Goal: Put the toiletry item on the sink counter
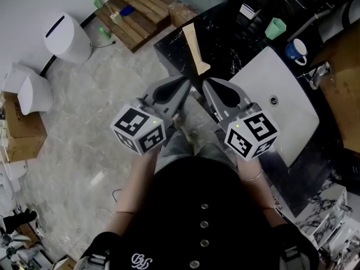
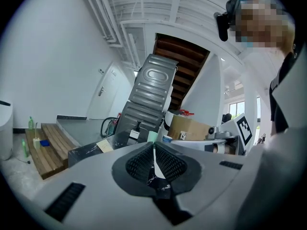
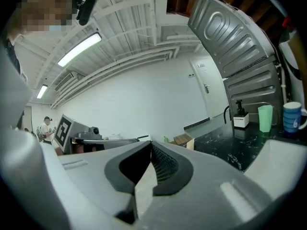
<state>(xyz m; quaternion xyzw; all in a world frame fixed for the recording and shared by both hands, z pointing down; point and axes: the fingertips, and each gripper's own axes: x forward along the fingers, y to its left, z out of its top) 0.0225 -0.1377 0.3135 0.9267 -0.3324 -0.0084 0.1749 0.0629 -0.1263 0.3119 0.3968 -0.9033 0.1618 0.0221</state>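
Fingers [image 2: 136,164] meet on left gripper [image 2: 153,146] and right gripper [image 3: 151,145].

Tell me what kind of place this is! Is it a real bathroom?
Probably not. It looks like a workshop or storeroom with a bathroom corner set up: a black counter with a white sink and a green cup, but also a wooden pallet and a cardboard box nearby.
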